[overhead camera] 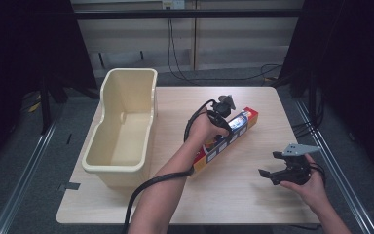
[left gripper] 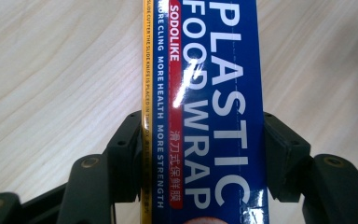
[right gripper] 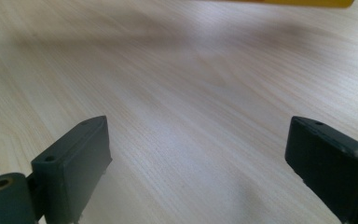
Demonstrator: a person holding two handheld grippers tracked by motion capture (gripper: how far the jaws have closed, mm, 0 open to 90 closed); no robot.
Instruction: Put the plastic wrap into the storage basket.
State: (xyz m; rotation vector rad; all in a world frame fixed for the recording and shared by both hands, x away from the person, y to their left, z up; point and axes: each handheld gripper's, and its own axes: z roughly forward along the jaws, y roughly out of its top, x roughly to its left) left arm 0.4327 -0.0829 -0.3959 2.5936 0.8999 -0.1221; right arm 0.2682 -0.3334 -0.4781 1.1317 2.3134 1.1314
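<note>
Currently we find the left hand-held gripper (left gripper: 200, 154) pinching the wrap box (left gripper: 205, 93) across its width; the box lies on the bench (overhead camera: 253, 195) beside the bin (overhead camera: 126, 122). Right hand-held gripper (right gripper: 198, 158) spread, empty. Glossy card risks slipping or tilting when lifted.

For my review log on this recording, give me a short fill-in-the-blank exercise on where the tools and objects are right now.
1. The left tool has its jaws closed on the long blue plastic wrap box, whose large white lettering reads PLASTIC FOOD ____.
2. The right tool is ____, holding nothing above the light wooden table.
3. The cream plastic tub sits to the person's ____ of the box.

Missing words: WRAP; open; left
</note>
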